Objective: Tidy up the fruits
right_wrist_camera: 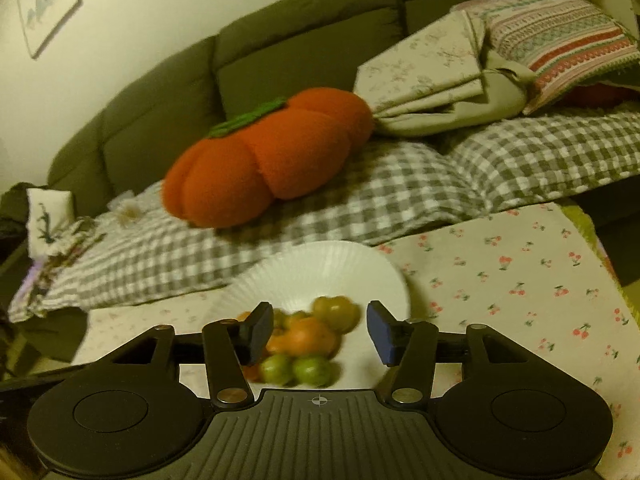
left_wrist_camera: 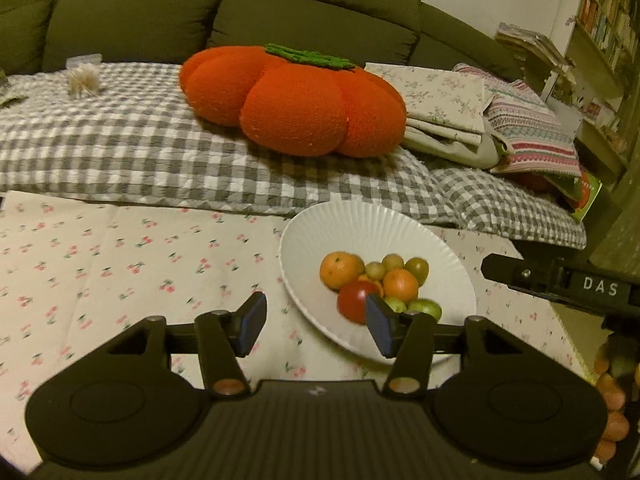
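The left gripper (left_wrist_camera: pixel 316 326) hangs spread and empty above the cherry-print cloth (left_wrist_camera: pixel 100 272), just left of the white fluted plate (left_wrist_camera: pixel 360 228); the plate holds the fruits: two mandarins (left_wrist_camera: pixel 342 269), a red tomato (left_wrist_camera: pixel 354 300) and small green fruits (left_wrist_camera: pixel 424 307). The right gripper (right_wrist_camera: pixel 317 330) is likewise spread and empty, over the plate's blurred fruit pile (right_wrist_camera: pixel 304 340); seen from the left wrist, its black body bears the letters "DAS" (left_wrist_camera: pixel 600 286).

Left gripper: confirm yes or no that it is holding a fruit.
No. The left gripper is open and empty above the cloth, while the fruits lie on the white plate.
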`<state>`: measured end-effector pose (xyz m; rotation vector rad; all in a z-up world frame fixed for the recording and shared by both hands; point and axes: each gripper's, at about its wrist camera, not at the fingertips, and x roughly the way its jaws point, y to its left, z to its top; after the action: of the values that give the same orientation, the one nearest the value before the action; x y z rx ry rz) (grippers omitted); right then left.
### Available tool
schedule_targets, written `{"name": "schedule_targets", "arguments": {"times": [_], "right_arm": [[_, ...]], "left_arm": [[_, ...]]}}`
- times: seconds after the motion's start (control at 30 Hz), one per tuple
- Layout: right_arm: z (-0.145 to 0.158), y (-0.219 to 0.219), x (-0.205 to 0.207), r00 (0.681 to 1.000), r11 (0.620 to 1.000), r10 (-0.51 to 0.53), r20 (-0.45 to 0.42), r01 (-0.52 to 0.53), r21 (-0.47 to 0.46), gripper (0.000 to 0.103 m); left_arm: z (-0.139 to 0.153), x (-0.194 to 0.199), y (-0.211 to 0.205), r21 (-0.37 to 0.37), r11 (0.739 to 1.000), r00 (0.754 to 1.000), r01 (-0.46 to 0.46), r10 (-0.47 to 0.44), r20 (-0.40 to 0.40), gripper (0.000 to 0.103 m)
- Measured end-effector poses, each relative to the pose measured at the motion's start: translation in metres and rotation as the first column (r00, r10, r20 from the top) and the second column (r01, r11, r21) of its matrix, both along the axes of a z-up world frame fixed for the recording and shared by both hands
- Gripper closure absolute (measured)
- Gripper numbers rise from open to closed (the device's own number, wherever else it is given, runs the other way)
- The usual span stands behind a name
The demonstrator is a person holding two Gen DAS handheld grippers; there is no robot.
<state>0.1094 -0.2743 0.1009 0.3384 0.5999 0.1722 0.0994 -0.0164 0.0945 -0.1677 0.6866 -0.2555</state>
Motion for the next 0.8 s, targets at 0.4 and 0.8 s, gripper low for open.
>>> {"name": "schedule_targets", "arguments": {"times": [0.4, 0.8], "right_arm": [[0.012, 0.030, -0.063, 0.997, 0.994, 0.043, -0.069, -0.049, -0.096, 0.042], [0.029, 0.051, -0.120, 0.997, 0.983, 0.073, 0.008, -0.071, -0.169, 0.035]], "left_arm": [[0.009, -0.064, 0.000, 0.080, 0.996, 0.999, -0.032, 0.034, -0.013, 0.046], [0.004, -0.130, 0.010, 0.115, 0.989, 0.996, -0.089, 0.089, 0.002, 0.037]]}}
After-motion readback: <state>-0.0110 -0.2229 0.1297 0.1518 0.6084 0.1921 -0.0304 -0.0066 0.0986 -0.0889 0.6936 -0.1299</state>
